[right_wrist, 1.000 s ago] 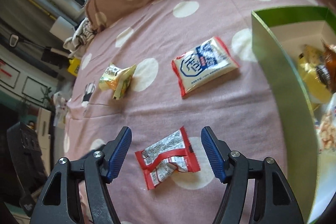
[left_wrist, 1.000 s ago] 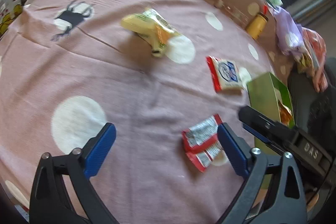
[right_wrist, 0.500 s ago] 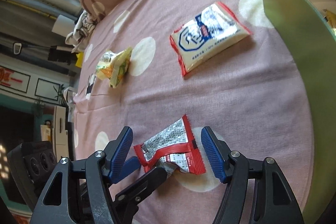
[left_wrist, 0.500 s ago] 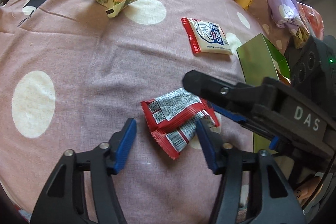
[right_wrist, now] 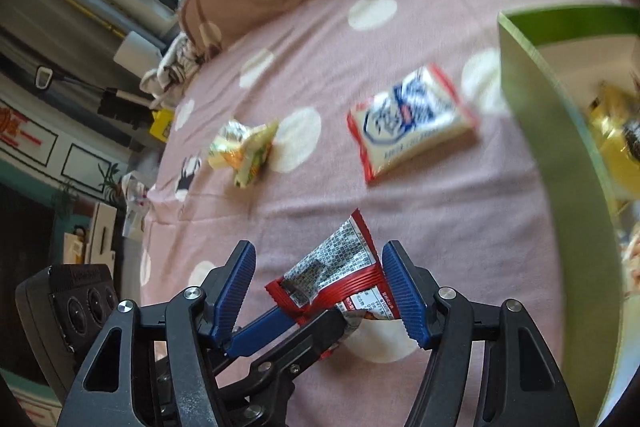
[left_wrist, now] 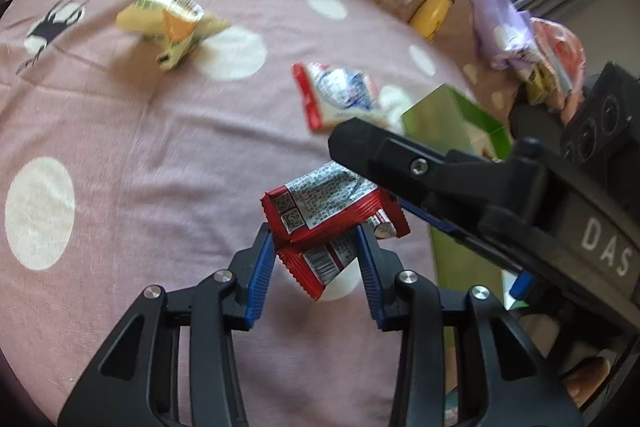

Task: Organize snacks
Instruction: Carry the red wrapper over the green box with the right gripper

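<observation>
On the pink spotted bedspread (left_wrist: 120,147), the red packets (left_wrist: 324,211) sit pinched between the blue pads of the left gripper (left_wrist: 316,259), which is clamped on them and seems to have them tilted up off the cloth. The right gripper (right_wrist: 320,287) straddles the same packets (right_wrist: 336,275) with its jaws apart, touching nothing as far as I can tell. The green box (right_wrist: 560,155) stands just to the right, with snacks already inside.

The hold looks shallow: there seem to be two slippery packets, and the pads catch mainly the lower one, so the upper could slide free on the way to the box. The grippers are crowded together too, so a lift could knock one finger against the other. The white packet (left_wrist: 340,95) and yellow packet (left_wrist: 168,23) lie farther off, still unsorted.
</observation>
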Action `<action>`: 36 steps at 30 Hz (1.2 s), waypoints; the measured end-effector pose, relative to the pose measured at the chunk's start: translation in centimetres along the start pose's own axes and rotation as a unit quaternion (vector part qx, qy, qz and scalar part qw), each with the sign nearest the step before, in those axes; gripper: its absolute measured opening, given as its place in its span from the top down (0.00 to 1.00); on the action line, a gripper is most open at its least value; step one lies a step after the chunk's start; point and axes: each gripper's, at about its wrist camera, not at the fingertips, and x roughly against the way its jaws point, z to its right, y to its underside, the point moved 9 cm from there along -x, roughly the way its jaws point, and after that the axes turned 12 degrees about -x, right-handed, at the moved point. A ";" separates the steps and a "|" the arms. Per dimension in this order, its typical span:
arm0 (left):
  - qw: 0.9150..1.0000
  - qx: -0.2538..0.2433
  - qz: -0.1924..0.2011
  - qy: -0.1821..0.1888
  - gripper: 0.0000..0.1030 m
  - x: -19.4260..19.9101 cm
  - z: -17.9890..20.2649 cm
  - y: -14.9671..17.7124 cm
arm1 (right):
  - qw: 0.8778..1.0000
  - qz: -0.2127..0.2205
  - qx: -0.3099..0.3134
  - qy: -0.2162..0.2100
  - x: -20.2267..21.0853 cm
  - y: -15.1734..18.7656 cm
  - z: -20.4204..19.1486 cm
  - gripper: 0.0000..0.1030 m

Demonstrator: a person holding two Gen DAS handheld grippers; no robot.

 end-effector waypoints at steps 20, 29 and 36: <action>0.968 -0.233 0.083 0.041 0.62 -0.8 17.2 -6.6 | 0.963 0.228 -0.134 -0.042 16.3 -5.3 9.0 0.33; 0.954 -0.286 0.038 0.080 0.62 -4.7 21.9 -4.6 | 0.945 0.252 -0.207 0.010 18.7 -5.0 15.3 0.33; 0.954 -0.286 -0.001 0.088 0.62 -6.9 23.0 -3.1 | 0.939 0.240 -0.244 0.038 18.4 -4.6 18.5 0.33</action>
